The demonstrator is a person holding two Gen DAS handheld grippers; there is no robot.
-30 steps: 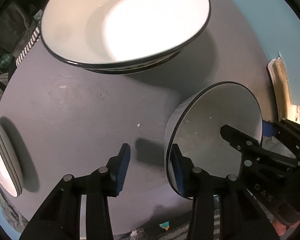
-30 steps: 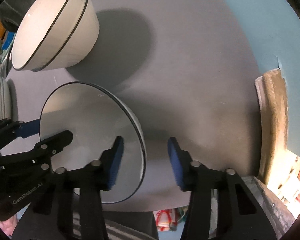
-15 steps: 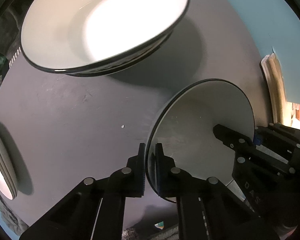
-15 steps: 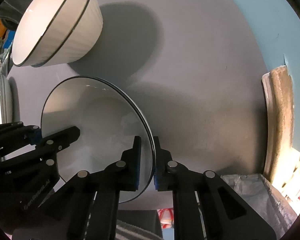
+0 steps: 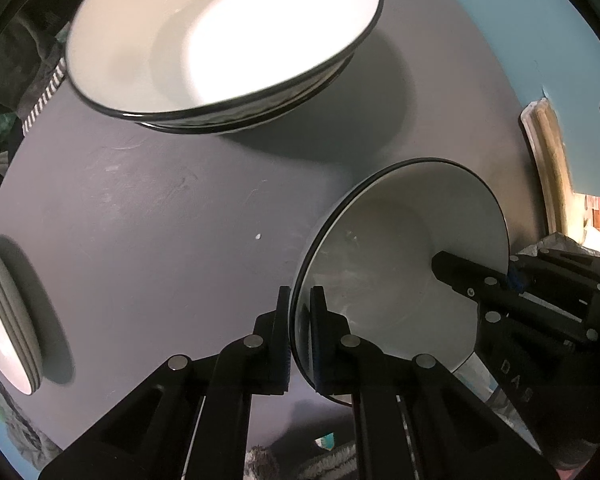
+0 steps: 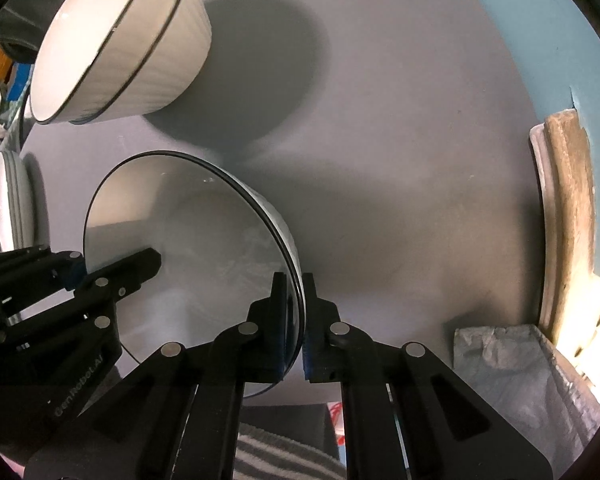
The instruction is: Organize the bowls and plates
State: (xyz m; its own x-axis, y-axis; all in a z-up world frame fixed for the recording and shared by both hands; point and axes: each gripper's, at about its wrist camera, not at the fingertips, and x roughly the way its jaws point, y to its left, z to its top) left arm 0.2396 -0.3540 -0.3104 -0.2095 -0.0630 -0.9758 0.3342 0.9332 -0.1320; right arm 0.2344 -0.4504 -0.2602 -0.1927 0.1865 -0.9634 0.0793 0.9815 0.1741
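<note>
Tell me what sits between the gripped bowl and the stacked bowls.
Only bare grey table, crossed by the stacked bowls' shadow; the left wrist view shows it. The gripped bowl stands apart.

- We read "DAS" on the black body of the right gripper (image 5: 509, 281), at the right.
- We read "GenRobot.AI" on the left gripper (image 6: 82, 274), near left.
</note>
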